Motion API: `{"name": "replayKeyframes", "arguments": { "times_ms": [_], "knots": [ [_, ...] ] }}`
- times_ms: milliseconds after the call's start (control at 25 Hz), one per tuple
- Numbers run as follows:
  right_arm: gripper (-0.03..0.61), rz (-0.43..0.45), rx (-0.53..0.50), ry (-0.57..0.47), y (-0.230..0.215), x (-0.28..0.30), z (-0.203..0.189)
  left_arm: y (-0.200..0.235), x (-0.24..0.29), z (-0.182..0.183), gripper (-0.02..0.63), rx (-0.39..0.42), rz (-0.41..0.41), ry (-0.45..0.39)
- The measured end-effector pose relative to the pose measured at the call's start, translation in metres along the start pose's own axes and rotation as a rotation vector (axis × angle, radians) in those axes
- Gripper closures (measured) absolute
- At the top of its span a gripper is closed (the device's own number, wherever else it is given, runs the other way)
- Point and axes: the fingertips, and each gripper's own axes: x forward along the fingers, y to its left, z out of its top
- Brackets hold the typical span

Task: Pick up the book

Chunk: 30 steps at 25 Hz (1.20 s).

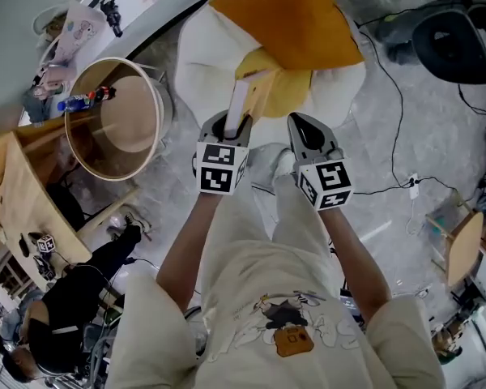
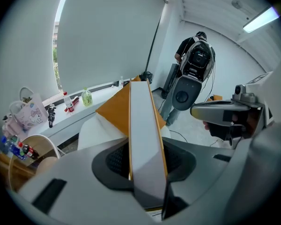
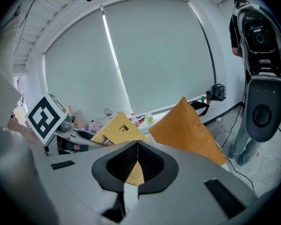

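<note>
Head view: at centre frame the left gripper (image 1: pixel 236 126) clamps the book (image 1: pixel 257 87), which stands upright and apparently clear of the white beanbag (image 1: pixel 198 55) and orange cushion (image 1: pixel 292 14) above it. The right gripper (image 1: pixel 301 126) hangs just beside.

Left gripper view: the book's white page edge runs up between the jaws, firmly gripped.

Right gripper view: the jaws meet at their tips. A yellow printed sliver (image 3: pixel 135 173) shows in the gap, but whether it is pinched is unclear.

The pickup looks essentially done.
</note>
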Motion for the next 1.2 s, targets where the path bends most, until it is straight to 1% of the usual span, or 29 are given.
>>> {"name": "replayKeyframes", "arguments": {
  "times_ms": [120,320,560,920,1200],
  "knots": [
    [0.555,0.001,-0.010,-0.027,-0.001,-0.019,0.011,-0.016,-0.018,0.010,0.471,0.012,0.009,-0.018],
    [0.554,0.010,-0.072,-0.047,0.002,-0.049,0.025,-0.037,-0.047,0.024,0.471,0.026,0.020,-0.048],
    [0.554,0.003,-0.080,-0.076,-0.007,-0.086,0.032,-0.063,-0.073,0.042,0.471,0.012,0.039,-0.101],
    [0.555,0.006,-0.101,-0.126,-0.003,-0.121,0.059,-0.090,-0.118,0.070,0.471,0.034,0.055,-0.190],
    [0.555,0.039,-0.150,-0.178,0.007,-0.158,0.082,-0.113,-0.148,0.083,0.471,0.034,0.076,-0.253]
  ]
}}
